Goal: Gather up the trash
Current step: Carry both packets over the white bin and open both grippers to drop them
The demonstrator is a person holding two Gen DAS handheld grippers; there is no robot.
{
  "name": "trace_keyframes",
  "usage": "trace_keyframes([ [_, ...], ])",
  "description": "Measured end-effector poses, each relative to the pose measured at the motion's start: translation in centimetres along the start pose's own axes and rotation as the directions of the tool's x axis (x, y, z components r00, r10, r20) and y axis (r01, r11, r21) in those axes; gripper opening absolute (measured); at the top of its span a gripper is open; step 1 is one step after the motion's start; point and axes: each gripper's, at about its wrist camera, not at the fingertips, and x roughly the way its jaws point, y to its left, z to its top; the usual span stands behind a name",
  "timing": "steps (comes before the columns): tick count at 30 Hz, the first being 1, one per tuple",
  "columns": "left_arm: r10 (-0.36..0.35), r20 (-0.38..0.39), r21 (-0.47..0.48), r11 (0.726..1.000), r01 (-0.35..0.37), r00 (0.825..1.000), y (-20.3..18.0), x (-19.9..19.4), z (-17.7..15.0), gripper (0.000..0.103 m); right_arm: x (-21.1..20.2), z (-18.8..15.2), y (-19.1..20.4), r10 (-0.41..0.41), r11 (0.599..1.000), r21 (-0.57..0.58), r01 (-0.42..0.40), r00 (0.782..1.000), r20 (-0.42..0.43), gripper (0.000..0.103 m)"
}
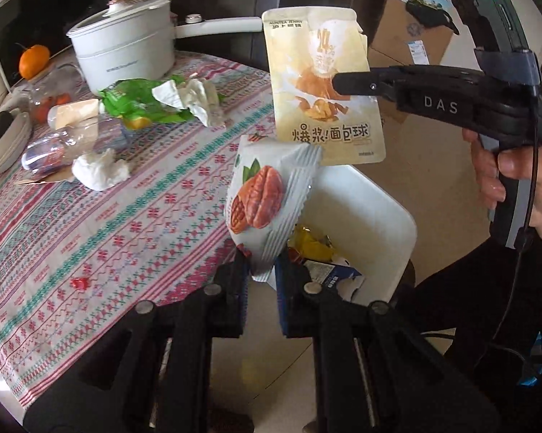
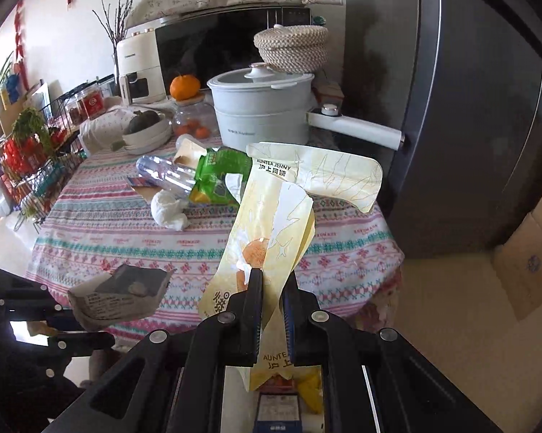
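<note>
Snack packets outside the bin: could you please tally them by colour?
Yellow pouch, in the right claw: 1
White wrapper, in the left claw: 1
Green bag, on the table: 1
Total: 3

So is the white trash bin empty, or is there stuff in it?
Not empty. Inside the white bin lie a crumpled yellow wrapper and a blue and white carton. How full it is cannot be told.

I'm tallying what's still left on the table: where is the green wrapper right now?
The green wrapper lies on the tablecloth in front of the white pot, beside a crumpled tissue and a clear bottle.
</note>
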Motion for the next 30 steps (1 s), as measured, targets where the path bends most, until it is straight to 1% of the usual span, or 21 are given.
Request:
trace_keyframes([
  [4,-0.035,-0.035,0.02,0.999,0.035,0.999,-1.4,1.6,-0.1,0.015,-0.8,-1.6,-1.4,-0.03,0.999,-0.019,0.03,0.999,-0.025,0.011],
  [8,-0.075,-0.081,0.034,0.996,0.078,0.994,-2.8,3.3,-0.2,0.015,-0.3,-3.8,-3.2,-0.071,0.997,-0.011,0.07,0.992,-0.105,0.011],
  [12,-0.089,-0.13,0.058,0.994,0.097,0.987,-4.6,5.3,-0.5,0.015,0.5,-6.1,-4.6,-0.095,0.995,-0.005,0.095,0.979,-0.179,0.011],
  [15,-0.102,-0.161,0.079,0.99,0.116,0.982,-5.9,6.4,-0.8,0.015,0.7,-7.4,-5.5,-0.104,0.994,-0.002,0.106,0.972,-0.211,0.011],
  [19,-0.097,-0.18,0.116,0.986,0.119,0.979,-7.2,7.5,-0.8,0.015,0.6,-8.5,-6.5,-0.111,0.993,0.012,0.117,0.965,-0.236,0.012],
  [21,-0.085,-0.179,0.133,0.985,0.109,0.98,-7.7,7.7,-0.7,0.021,0.6,-8.9,-7.0,-0.113,0.992,0.021,0.122,0.963,-0.245,0.012],
  [23,-0.085,-0.172,0.141,0.984,0.109,0.982,-7.9,7.6,-0.5,0.035,0.6,-9.2,-7.5,-0.113,0.992,0.032,0.125,0.96,-0.256,0.012],
  [24,-0.079,-0.164,0.146,0.984,0.104,0.983,-8.1,7.5,-0.4,0.04,0.6,-9.3,-7.7,-0.113,0.991,0.036,0.126,0.959,-0.259,0.012],
  [26,-0.059,-0.147,0.157,0.984,0.082,0.987,-8.2,7.3,-0.4,0.057,0.6,-9.5,-8.0,-0.112,0.991,0.042,0.128,0.957,-0.266,0.012],
  [28,-0.026,-0.134,0.165,0.985,0.048,0.991,-8.1,7.2,-0.2,0.064,0.6,-9.6,-8.1,-0.109,0.991,0.045,0.126,0.957,-0.27,0.012],
  [30,-0.007,-0.125,0.165,0.986,0.028,0.992,-7.9,7.1,0.0,0.067,0.7,-9.6,-8.1,-0.107,0.991,0.044,0.124,0.956,-0.274,0.012],
])
